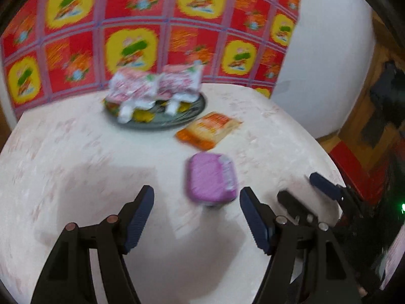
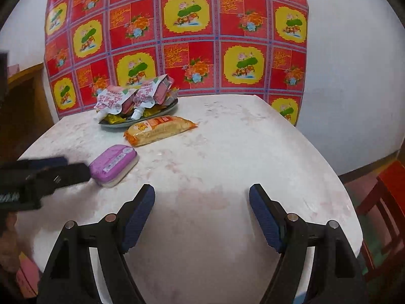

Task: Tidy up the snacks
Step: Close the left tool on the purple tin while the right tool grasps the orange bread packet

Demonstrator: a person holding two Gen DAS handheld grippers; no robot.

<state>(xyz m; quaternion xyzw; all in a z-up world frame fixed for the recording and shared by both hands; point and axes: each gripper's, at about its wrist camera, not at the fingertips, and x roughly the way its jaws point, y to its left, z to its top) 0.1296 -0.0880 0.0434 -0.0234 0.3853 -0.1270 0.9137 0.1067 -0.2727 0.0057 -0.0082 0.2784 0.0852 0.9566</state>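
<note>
1. The left gripper (image 1: 197, 215) hangs over the table (image 1: 76, 152) with its jaws spread and nothing between them. The purple tin (image 1: 211, 177) lies just ahead of the tips, apart from both pads.
2. The right gripper (image 2: 202, 212) also has its jaws spread and empty, over bare table near the front edge. In its view the left gripper (image 2: 73, 169) comes in from the left, with one tip at the near end of the tin (image 2: 114, 164); I cannot tell whether it touches.
3. The orange packet (image 2: 159, 130) lies flat between the tin and the plate (image 2: 121, 124), just beside the plate's rim. Two white-and-red pouches (image 2: 131, 97) are heaped on the plate over smaller yellow snacks.
4. My reading is that the tin is the next pick, for the left side.
5. Risk: the tin sits skewed to the jaw line, so closing now may catch a corner and spin it away.
6. Risk: the tin looks smooth and hard, so a shallow pinch could let it slip out on lifting.
7. Risk: the plate is already heaped, so anything set on top may slide off or topple a pouch.
8. Risk: the two grippers are near each other and could collide if both reach in.
</note>
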